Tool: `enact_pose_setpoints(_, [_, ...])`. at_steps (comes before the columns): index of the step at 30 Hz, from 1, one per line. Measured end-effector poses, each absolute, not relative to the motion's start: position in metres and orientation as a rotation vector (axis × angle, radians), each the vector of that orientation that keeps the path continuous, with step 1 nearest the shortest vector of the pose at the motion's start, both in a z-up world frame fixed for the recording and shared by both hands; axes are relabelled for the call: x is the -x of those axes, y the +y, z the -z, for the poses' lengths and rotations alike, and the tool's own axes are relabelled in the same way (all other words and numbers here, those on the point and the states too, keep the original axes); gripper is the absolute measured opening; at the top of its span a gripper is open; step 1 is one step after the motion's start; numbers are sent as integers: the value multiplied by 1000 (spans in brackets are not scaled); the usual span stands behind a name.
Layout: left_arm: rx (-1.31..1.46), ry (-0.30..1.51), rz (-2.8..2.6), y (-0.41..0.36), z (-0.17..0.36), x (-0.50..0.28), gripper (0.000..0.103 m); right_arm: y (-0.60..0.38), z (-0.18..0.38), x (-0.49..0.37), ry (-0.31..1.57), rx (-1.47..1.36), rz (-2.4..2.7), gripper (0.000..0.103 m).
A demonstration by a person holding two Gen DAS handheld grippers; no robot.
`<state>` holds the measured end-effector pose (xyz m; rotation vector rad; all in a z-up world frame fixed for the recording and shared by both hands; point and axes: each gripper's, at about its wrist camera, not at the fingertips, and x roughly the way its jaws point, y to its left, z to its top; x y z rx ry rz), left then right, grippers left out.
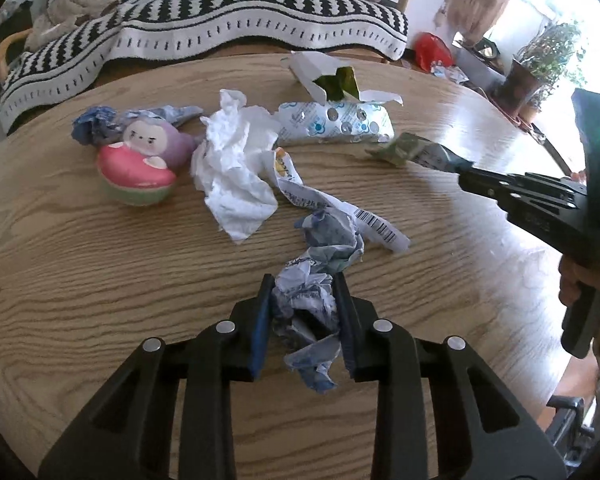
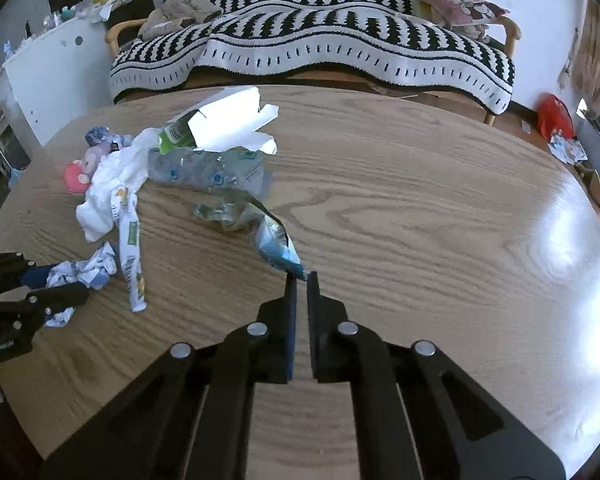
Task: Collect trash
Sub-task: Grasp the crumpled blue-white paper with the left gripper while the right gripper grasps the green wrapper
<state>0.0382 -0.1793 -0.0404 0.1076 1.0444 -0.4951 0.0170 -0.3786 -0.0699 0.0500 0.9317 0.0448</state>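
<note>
my left jaws (image 1: 302,288) are clamped on a crumpled blue-white paper wad (image 1: 306,312) near the desk's (image 1: 80,280) near edge; my right jaws (image 2: 301,277) pinch the tip of a crinkled wrapper (image 2: 274,240) mid-desk.

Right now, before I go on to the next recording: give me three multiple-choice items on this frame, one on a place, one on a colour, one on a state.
1. Where does the plush toy lie?
A. on the wooden table
B. on the sofa
C. on the floor

2. What colour is the bag on the floor beyond the table?
A. yellow
B. red
C. black

3. What does the left gripper have between its fingers?
A. nothing
B. the white tissue
C. a crumpled blue-and-white wrapper

Key: 1 A, it rests on the wood grain; 2 B, plainly red; 3 C, both fingers press the wrapper.
</note>
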Motion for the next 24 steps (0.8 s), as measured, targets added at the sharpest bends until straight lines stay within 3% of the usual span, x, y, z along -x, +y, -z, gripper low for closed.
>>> enact_pose_setpoints(9, [-81, 1027, 462, -169, 27, -28, 28, -384, 60, 18, 911, -104, -46, 5])
enact_pose_setpoints(10, [-76, 1027, 459, -168, 26, -27, 28, -383, 59, 19, 910, -99, -53, 14])
enact_pose_setpoints(11, [-69, 1029, 456, -166, 26, -26, 28, -383, 58, 19, 910, -97, -51, 33])
enact_pose_setpoints(12, [-63, 1032, 455, -164, 27, -27, 28, -383, 55, 19, 887, -97, -42, 88])
enact_pose_setpoints(13, [-55, 1035, 451, -162, 28, -26, 28, -382, 52, 18, 862, -87, -42, 93])
enact_pose_setpoints(15, [-50, 1035, 443, -159, 28, -26, 28, -378, 55, 4, 899, -63, -61, 89])
enact_pose_setpoints(18, [-37, 1039, 430, -152, 29, -28, 29, -375, 63, -20, 940, -43, -60, 69])
enact_pose_setpoints(20, [-26, 1042, 420, -147, 30, -30, 29, -374, 71, -37, 960, -53, -64, 64])
enact_pose_setpoints(24, [-22, 1049, 411, -142, 31, -32, 28, -366, 79, -53, 985, -63, -78, 17])
